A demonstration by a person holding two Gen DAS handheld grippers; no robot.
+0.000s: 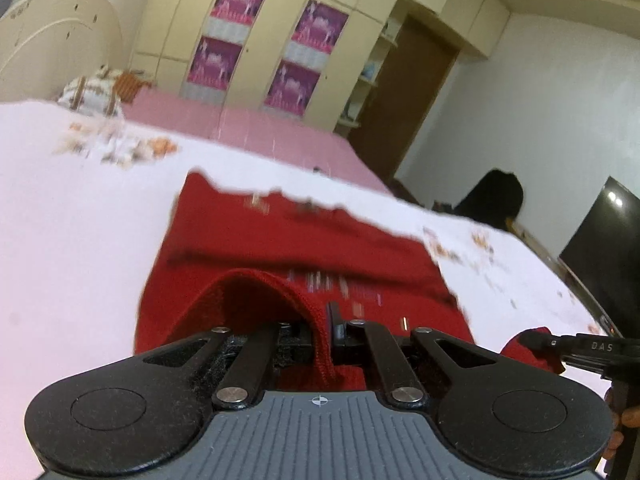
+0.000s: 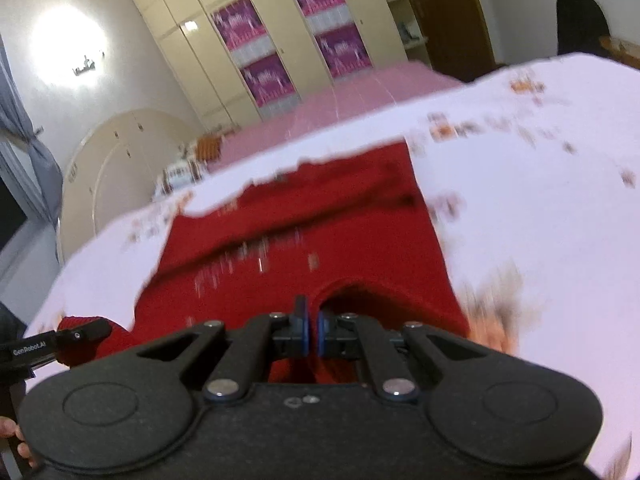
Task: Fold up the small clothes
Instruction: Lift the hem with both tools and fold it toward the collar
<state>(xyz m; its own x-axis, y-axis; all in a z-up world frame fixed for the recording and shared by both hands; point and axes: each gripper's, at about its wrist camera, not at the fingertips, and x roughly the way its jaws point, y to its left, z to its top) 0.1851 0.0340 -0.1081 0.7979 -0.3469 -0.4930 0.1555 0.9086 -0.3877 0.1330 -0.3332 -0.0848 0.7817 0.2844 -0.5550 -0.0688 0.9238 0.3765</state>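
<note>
A small red knit sweater (image 1: 280,240) lies on a white bedsheet (image 1: 80,220) with small orange prints. My left gripper (image 1: 322,332) is shut on the sweater's ribbed near hem, which loops up over the fingers. In the right wrist view the same sweater (image 2: 312,232) spreads ahead. My right gripper (image 2: 313,326) is shut on its near edge, the blue pads pinching red fabric. Each gripper shows at the other view's edge, the right gripper (image 1: 536,340) and the left gripper (image 2: 90,330), both on red cloth. The frames are motion-blurred.
A pink bedspread (image 1: 248,128) lies beyond the white sheet. A patterned pillow (image 1: 92,94) sits by the cream headboard (image 1: 52,36). A cream wardrobe with purple posters (image 1: 280,40) lines the back wall. A dark screen (image 1: 608,240) stands at right.
</note>
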